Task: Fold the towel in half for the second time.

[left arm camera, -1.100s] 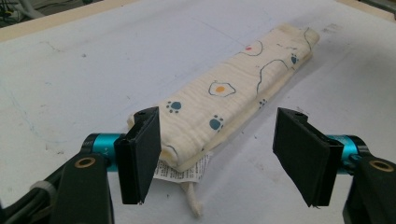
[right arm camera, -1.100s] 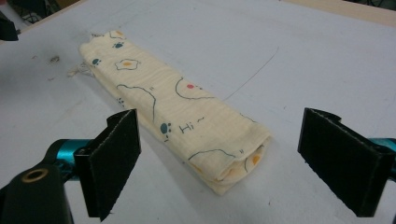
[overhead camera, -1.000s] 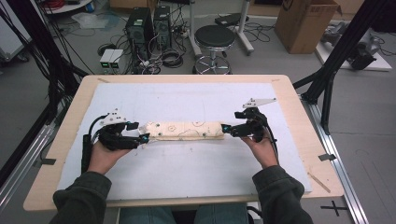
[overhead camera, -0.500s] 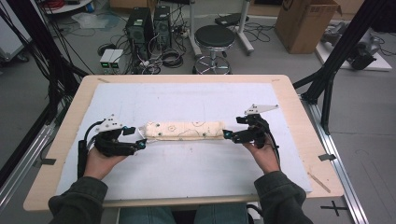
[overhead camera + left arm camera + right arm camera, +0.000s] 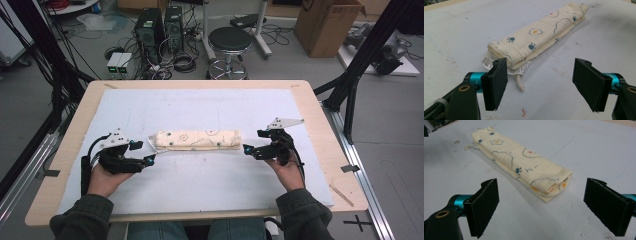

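A cream cloth [image 5: 196,139] printed with paw marks and eggs lies folded into a long narrow bundle on the pale blue mat [image 5: 210,110], running left to right. My left gripper [image 5: 142,153] stands open just off its left end, where white tags [image 5: 517,70] and a loose strip poke out. In the left gripper view the cloth [image 5: 539,37] stretches away beyond the spread jaws. My right gripper [image 5: 248,148] is open a short way off the right end. The cloth's folded end [image 5: 554,185] lies ahead of its jaws, untouched.
The mat covers a wooden table [image 5: 320,115]. Behind the table stand a black stool [image 5: 230,40], computer towers [image 5: 159,27] with tangled cables, and a cardboard box [image 5: 325,25]. Black frame struts [image 5: 350,85] rise at the table's right side.
Both grippers have let go of the cloth's ends and drawn back outward and toward me; their jaws have opened. The cloth now rests flat on the mat.
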{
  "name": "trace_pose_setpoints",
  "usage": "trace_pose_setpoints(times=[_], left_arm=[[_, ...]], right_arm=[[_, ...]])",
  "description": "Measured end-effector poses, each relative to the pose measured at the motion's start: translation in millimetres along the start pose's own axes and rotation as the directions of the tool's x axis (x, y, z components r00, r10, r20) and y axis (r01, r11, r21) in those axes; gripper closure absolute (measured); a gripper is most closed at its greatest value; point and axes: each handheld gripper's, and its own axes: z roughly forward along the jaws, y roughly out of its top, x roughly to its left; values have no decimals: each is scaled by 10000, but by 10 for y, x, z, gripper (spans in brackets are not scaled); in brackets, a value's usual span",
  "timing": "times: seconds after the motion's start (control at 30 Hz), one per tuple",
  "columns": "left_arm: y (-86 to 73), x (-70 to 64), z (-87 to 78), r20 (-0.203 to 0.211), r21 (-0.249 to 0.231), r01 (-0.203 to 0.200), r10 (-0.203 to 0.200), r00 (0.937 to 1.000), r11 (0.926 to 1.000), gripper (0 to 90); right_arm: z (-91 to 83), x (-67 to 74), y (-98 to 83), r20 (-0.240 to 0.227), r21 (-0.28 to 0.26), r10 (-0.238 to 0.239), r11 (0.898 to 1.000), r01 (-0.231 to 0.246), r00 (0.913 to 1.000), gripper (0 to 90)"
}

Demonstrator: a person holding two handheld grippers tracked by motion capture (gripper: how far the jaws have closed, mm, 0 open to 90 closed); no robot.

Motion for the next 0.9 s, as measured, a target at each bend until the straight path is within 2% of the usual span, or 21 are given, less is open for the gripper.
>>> trace_pose_setpoints(times=[0.9], left_arm=[[-215, -106, -132, -131, -49, 21, -22, 9999, 10000, 254]], right_arm=[[-252, 11, -356, 267, -24, 142, 9999, -142, 9995, 120]])
